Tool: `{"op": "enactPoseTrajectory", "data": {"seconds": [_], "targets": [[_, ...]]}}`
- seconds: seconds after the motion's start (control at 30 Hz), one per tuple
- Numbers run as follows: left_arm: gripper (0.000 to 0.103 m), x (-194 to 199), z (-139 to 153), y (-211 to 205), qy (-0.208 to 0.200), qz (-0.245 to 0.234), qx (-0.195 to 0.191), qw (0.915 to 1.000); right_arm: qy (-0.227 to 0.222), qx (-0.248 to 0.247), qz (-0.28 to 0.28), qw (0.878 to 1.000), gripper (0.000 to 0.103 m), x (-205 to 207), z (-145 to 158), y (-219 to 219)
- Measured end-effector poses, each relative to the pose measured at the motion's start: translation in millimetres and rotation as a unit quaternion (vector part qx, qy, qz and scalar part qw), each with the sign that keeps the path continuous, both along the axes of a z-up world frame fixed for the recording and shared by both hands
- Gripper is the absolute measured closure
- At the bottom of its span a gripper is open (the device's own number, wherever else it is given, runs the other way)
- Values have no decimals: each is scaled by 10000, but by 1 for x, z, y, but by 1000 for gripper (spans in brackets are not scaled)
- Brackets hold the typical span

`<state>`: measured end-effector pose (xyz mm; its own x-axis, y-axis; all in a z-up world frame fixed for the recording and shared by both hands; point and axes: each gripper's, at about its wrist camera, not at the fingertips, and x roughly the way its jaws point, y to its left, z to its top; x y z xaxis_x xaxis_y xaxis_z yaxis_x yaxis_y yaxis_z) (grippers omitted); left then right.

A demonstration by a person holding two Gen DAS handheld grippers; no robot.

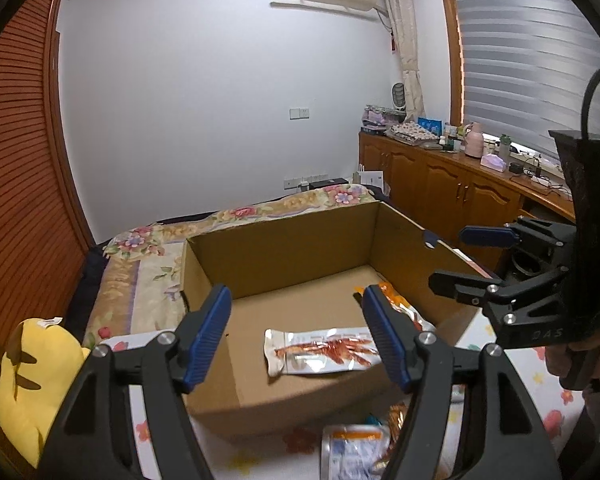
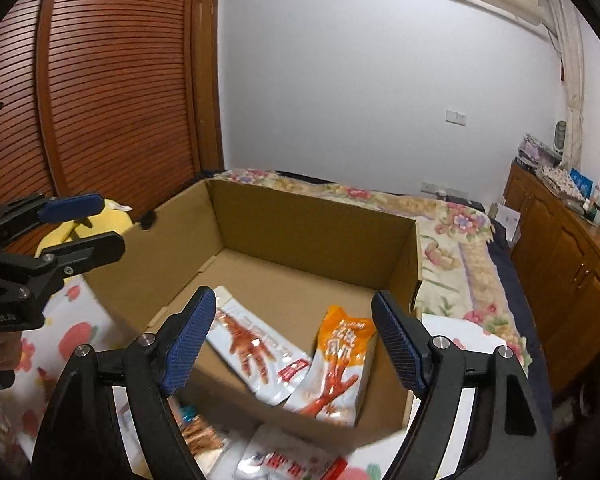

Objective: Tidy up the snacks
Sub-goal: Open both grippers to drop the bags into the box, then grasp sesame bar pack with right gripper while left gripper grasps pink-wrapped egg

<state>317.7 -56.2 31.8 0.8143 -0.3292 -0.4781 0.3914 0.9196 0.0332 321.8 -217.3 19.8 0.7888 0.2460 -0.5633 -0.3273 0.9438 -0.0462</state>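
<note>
**Two packets in the box, both tongs empty**

Two snack packets lie on the floor of our cardboard box (image 2: 260, 236), which sits open-topped on the flowered bedspread (image 2: 456, 236). One is a white packet (image 2: 256, 350) printed with red chicken feet, lying flat; the other, an orange-topped packet (image 2: 336, 364), rests just beside it, its lower part overlapping the white one's corner and its top leaning toward the box's right wall.

We hold our left gripper (image 1: 296, 336) above the near edge of the box with its blue pads spread apart and nothing between them. Our right gripper (image 2: 292, 340) hangs over the same edge, jaws wide, also gripping nothing.

More snack packets (image 2: 284, 460) lie outside the box on the bedspread, close under both tongs, blurred. A yellow plush toy (image 1: 32, 380) sits at the left of the box.
</note>
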Motion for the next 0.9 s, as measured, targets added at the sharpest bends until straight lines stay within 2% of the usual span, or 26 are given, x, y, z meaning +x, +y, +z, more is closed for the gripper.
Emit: {"op": "enactPoseTrajectory", "data": {"seconds": [0.2, 0.47, 0.63, 0.9], "targets": [[25, -44, 12, 22, -185, -37, -89, 9998, -127, 22, 40, 9999, 21, -47, 17, 15], [24, -90, 10, 54, -243, -63, -65, 9997, -183, 203, 110, 9996, 21, -98, 21, 33], [23, -106, -9, 70, -93, -35, 7, 10000, -20, 242, 166, 9996, 21, -121, 5, 45], [21, -122, -67, 87, 531, 95, 73, 9985, 540, 97, 274, 9981, 21, -137, -45, 64]]}}
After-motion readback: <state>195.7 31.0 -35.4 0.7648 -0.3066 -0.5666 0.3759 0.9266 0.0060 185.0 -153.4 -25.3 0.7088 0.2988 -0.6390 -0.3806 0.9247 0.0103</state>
